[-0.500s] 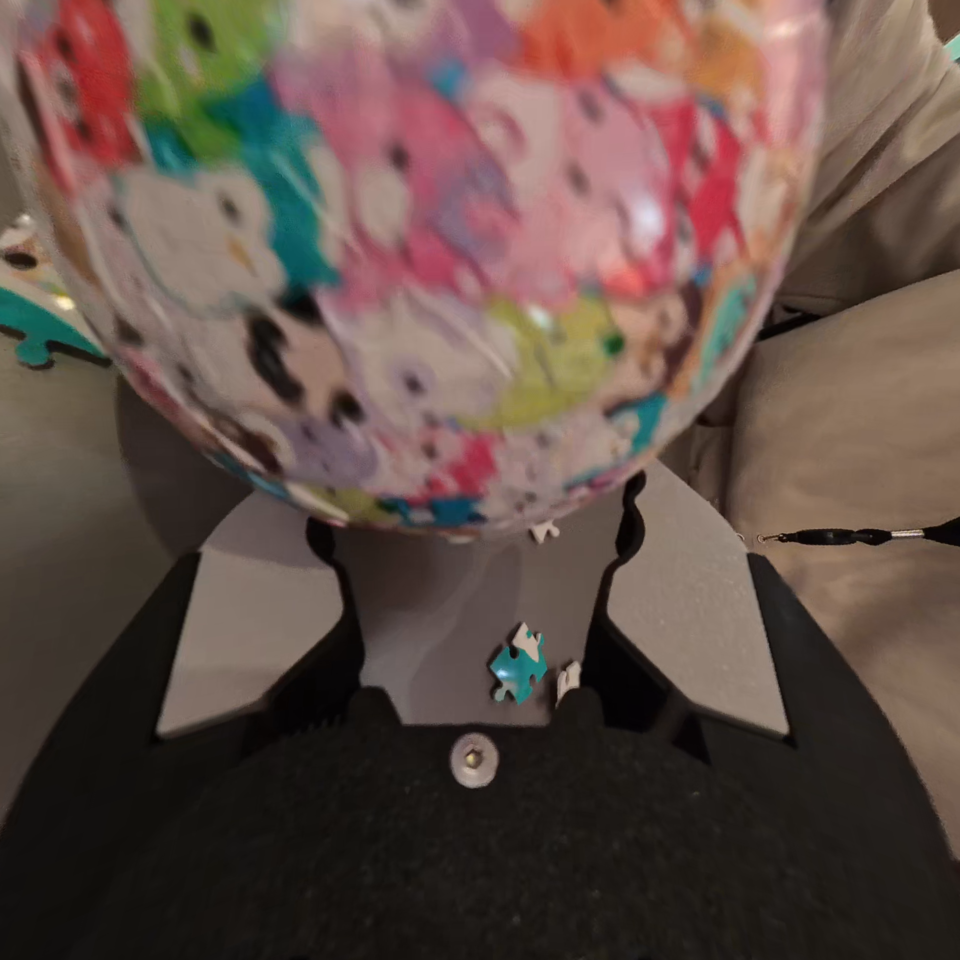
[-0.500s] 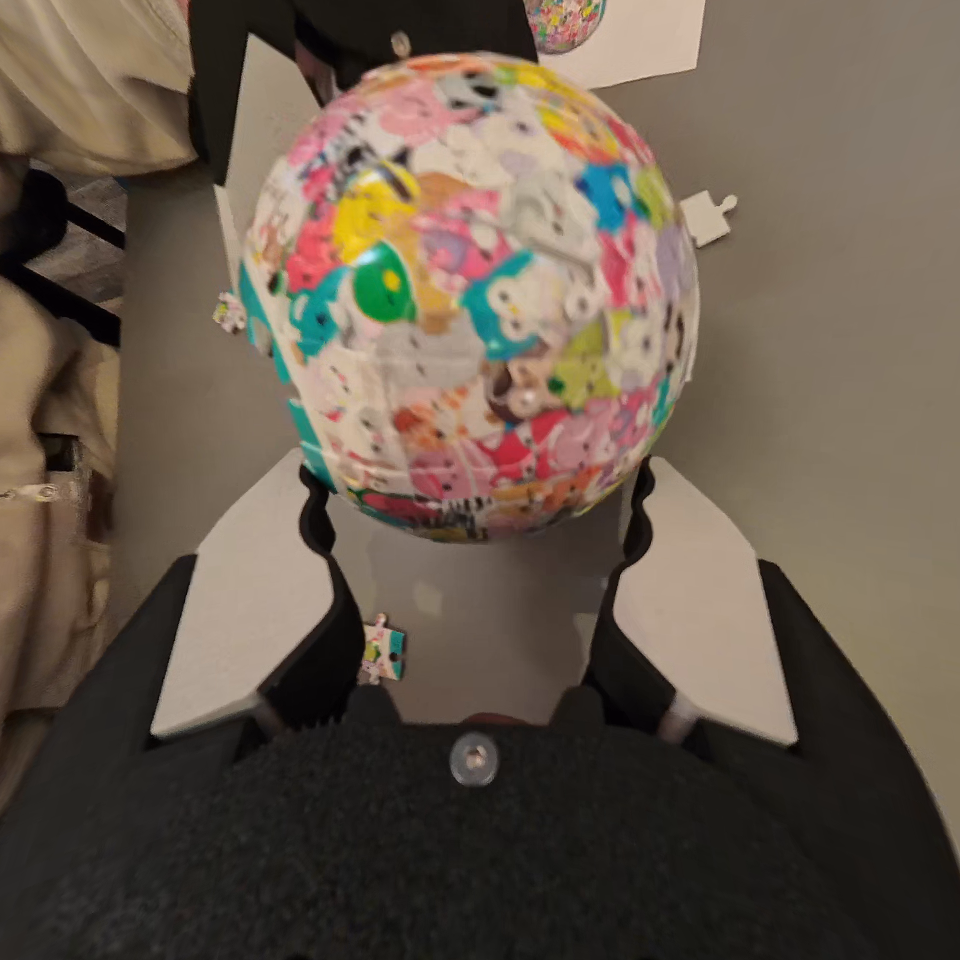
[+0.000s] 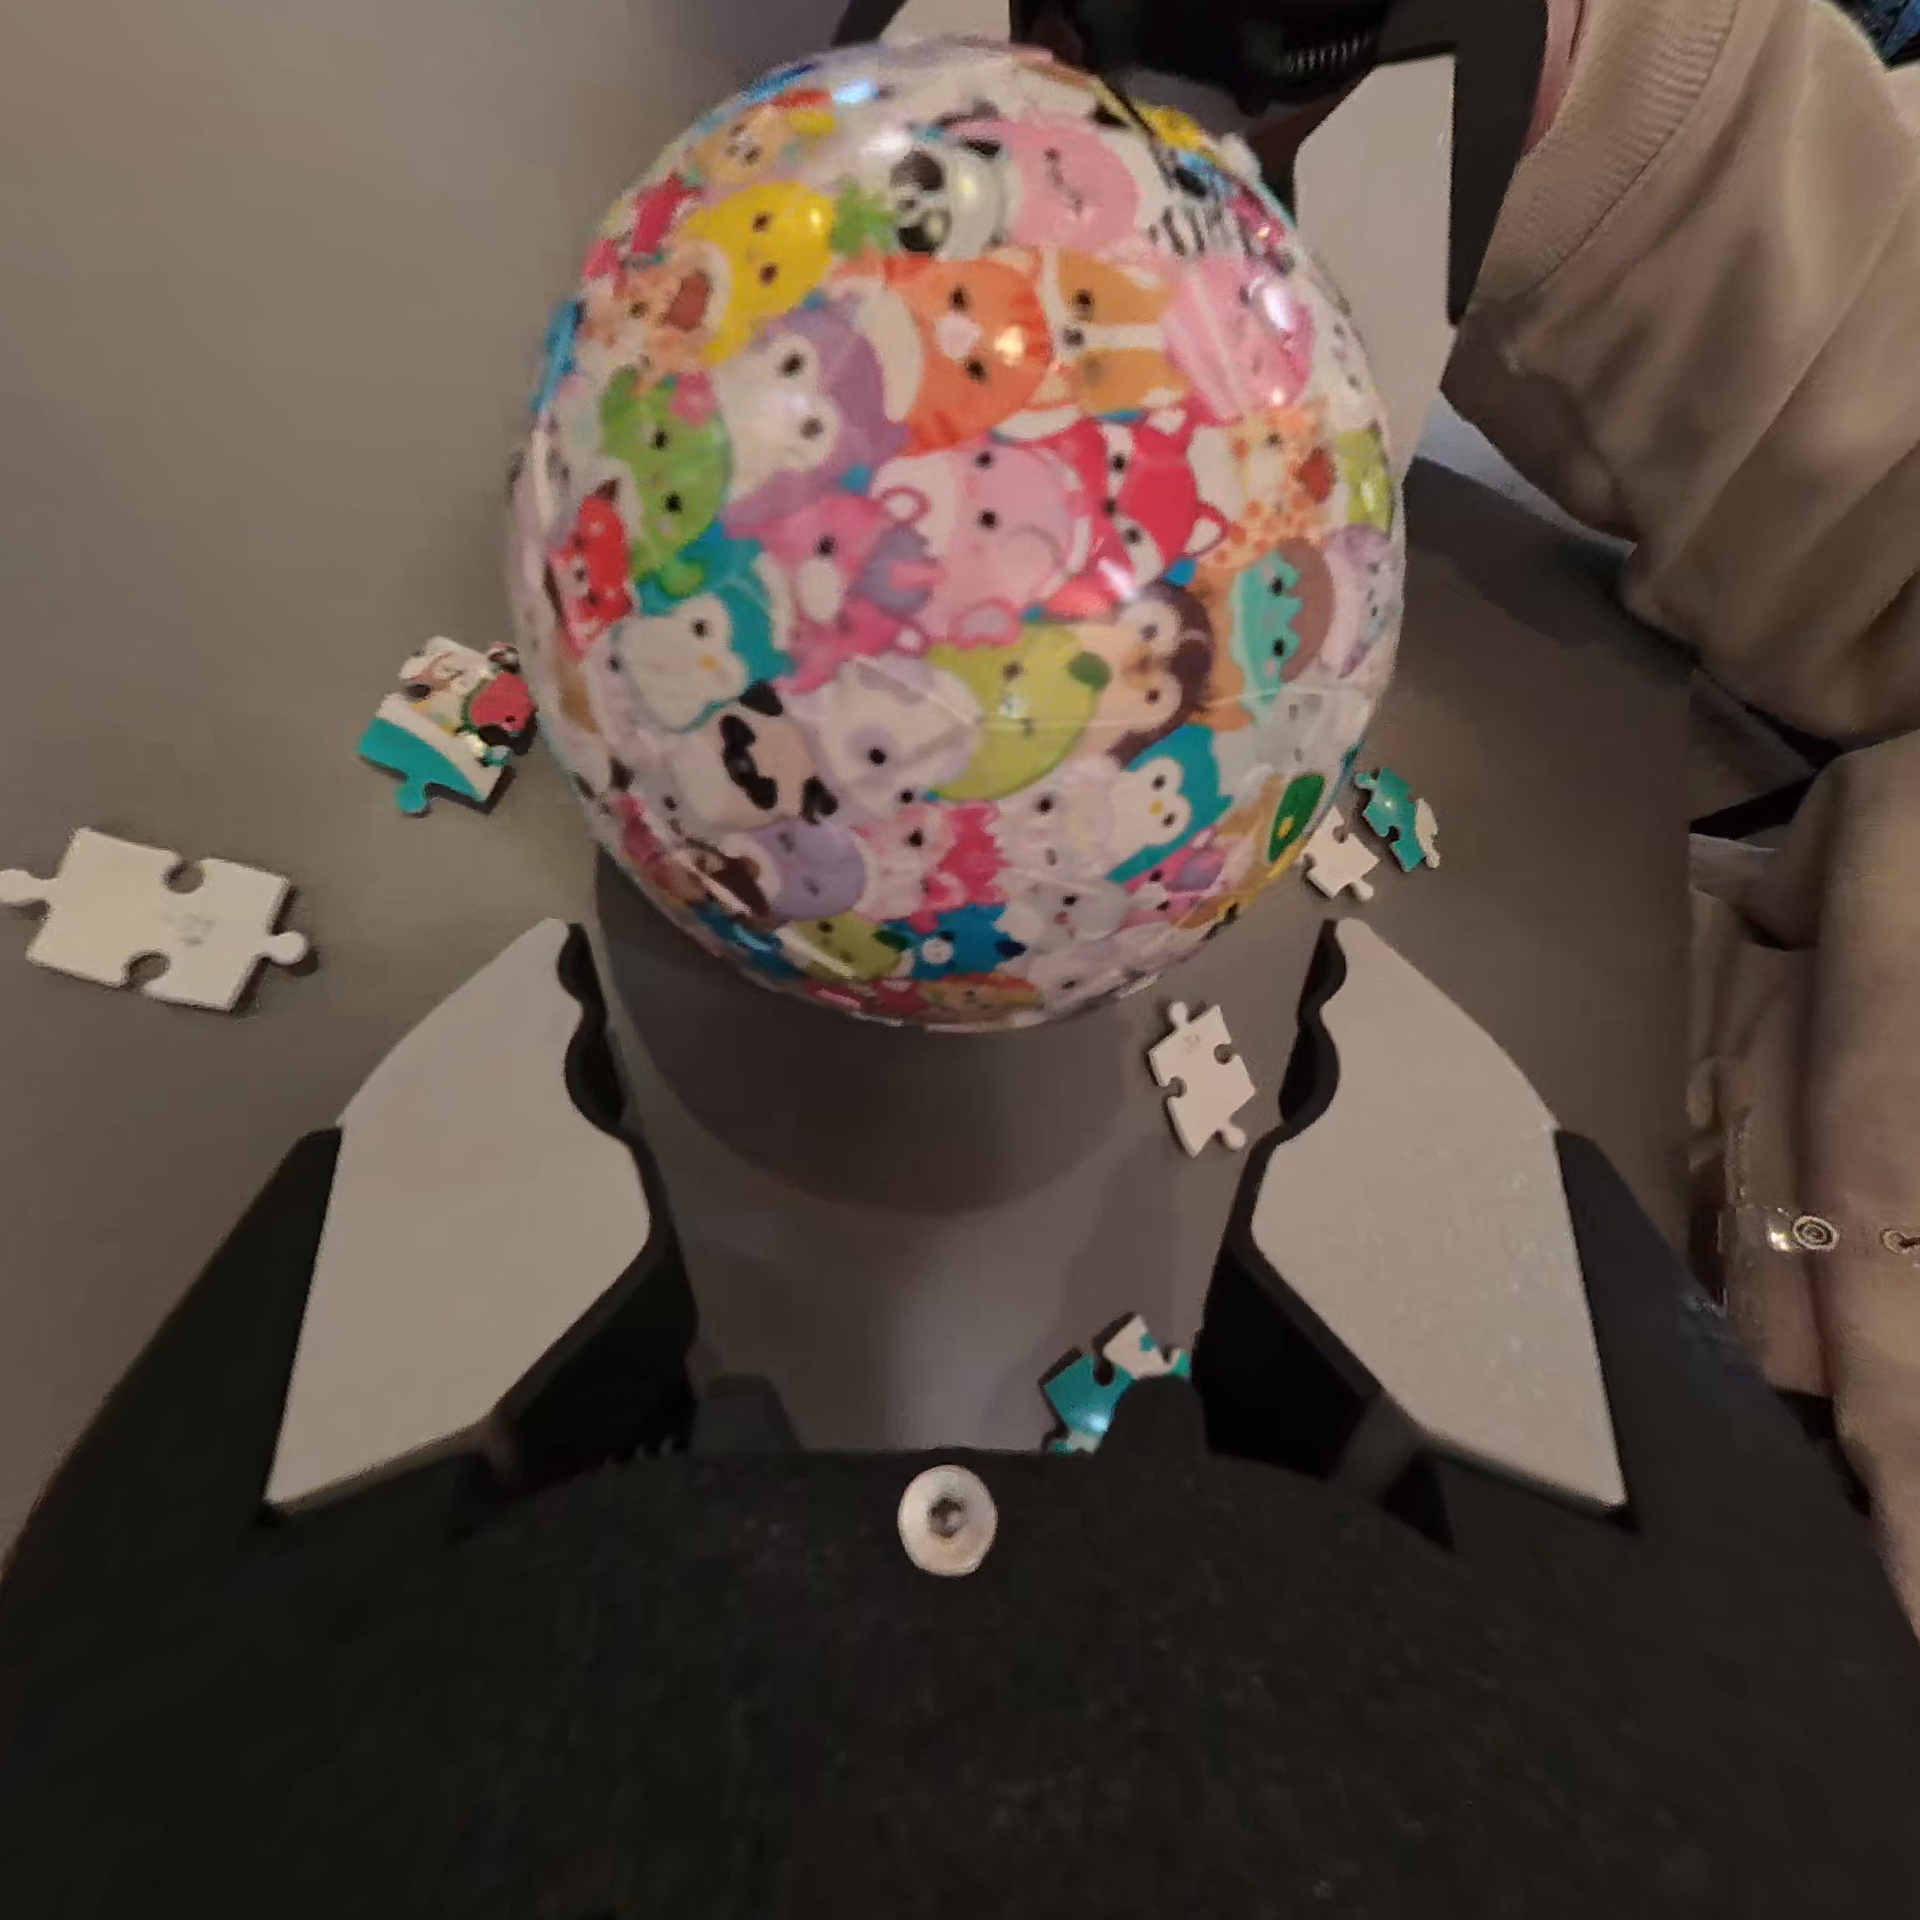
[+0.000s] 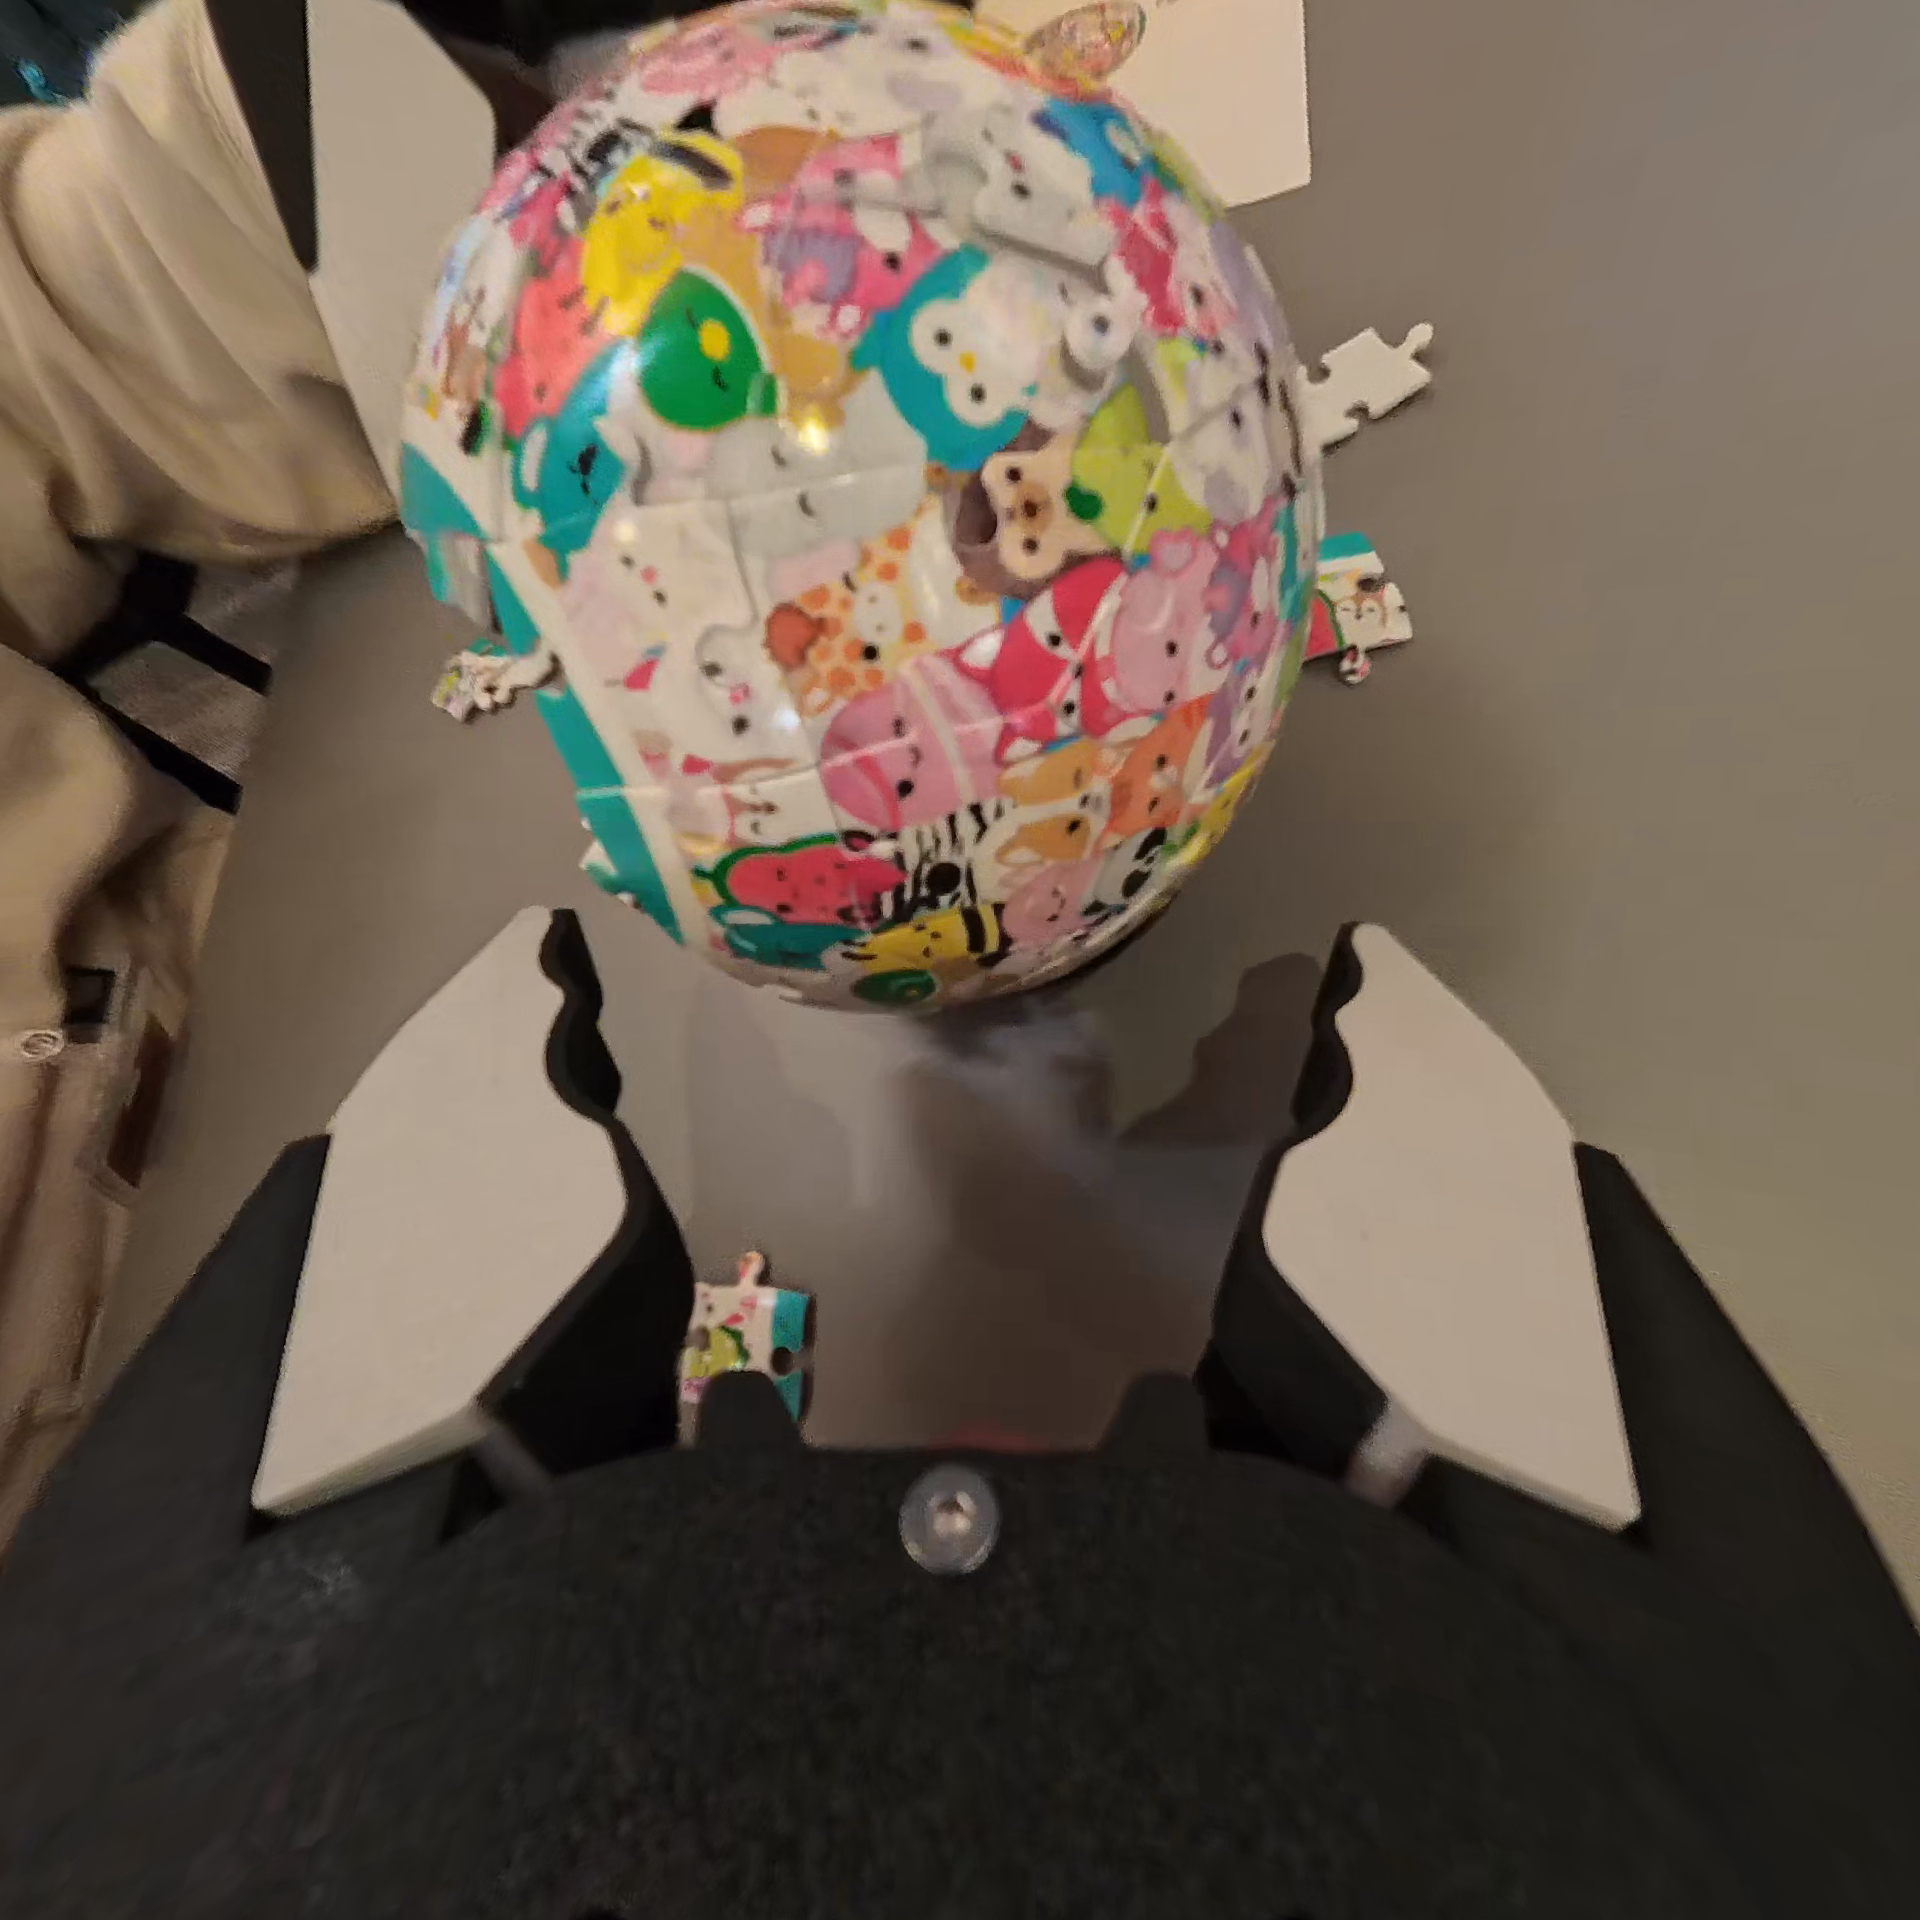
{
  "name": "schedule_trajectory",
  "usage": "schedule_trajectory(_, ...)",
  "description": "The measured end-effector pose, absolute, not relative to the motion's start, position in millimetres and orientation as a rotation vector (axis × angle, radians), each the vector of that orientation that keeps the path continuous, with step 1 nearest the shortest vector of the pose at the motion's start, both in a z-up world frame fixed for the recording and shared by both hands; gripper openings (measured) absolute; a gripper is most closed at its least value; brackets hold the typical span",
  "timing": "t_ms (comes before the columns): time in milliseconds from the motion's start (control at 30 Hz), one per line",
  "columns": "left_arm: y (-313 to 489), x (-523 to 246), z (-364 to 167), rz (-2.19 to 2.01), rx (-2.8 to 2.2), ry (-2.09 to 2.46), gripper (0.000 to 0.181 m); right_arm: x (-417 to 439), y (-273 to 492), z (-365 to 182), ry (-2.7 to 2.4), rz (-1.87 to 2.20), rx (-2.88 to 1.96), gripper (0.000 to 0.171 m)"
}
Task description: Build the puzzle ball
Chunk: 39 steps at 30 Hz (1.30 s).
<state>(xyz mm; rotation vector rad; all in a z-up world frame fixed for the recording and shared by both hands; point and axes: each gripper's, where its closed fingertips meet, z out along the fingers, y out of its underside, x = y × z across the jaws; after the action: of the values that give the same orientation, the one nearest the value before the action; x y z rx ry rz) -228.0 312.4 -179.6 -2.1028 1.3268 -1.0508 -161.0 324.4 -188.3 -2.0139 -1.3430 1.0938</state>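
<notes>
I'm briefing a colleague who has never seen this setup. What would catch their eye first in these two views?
The puzzle ball, covered in bright cartoon animals, fills the middle of both views on the grey table. The open left gripper and right gripper face it from opposite sides, neither gripping it. Loose puzzle pieces lie around it, such as a white face-down piece to its left in the left wrist view.

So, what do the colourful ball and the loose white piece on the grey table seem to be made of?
The colourful puzzle ball looks like glossy plastic: curved interlocking pieces with bright light glints. The loose white jigsaw piece lies face down, matte and fairly thick, with a dark edge; plastic or card, unclear. The grey table appears smooth and matte.
</notes>
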Motion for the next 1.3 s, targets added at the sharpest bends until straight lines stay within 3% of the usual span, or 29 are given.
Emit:
schedule_trajectory(167,319.1,-218.9,-173.4,-1.035,-2.085,1.287,0.129,-146.0,315.1,-201.2,-1.417,1.036,-2.039,0.130)
schedule_trajectory(333,317.5,-214.4,-175.2,-1.024,-2.100,1.309,0.120,-167.3,302.0,-198.1,-1.471,1.146,-2.027,0.126)
schedule_trajectory(600,316.7,-215.6,-171.5,-1.436,-2.161,1.094,0.112,-167.8,291.7,-175.2,-1.422,1.239,-2.131,0.136)
schedule_trajectory(800,323.5,-220.0,-163.8,-1.664,-2.123,0.955,0.106,-161.1,293.5,-170.6,-1.415,1.207,-2.133,0.126)
schedule_trajectory(1000,330.7,-224.6,-148.5,-1.496,-2.038,0.999,0.112,-154.5,313.1,-210.4,-1.494,0.796,-2.158,0.130)
schedule_trajectory(1133,336.2,-217.1,-143.2,-1.420,-2.028,1.038,0.101,-158.5,324.9,-231.1,-1.534,0.518,-2.145,0.127)
schedule_trajectory(1300,341.5,-215.8,-146.0,-1.532,-2.061,0.974,0.098,-175.7,315.0,-225.1,-1.451,0.633,-2.130,0.113)
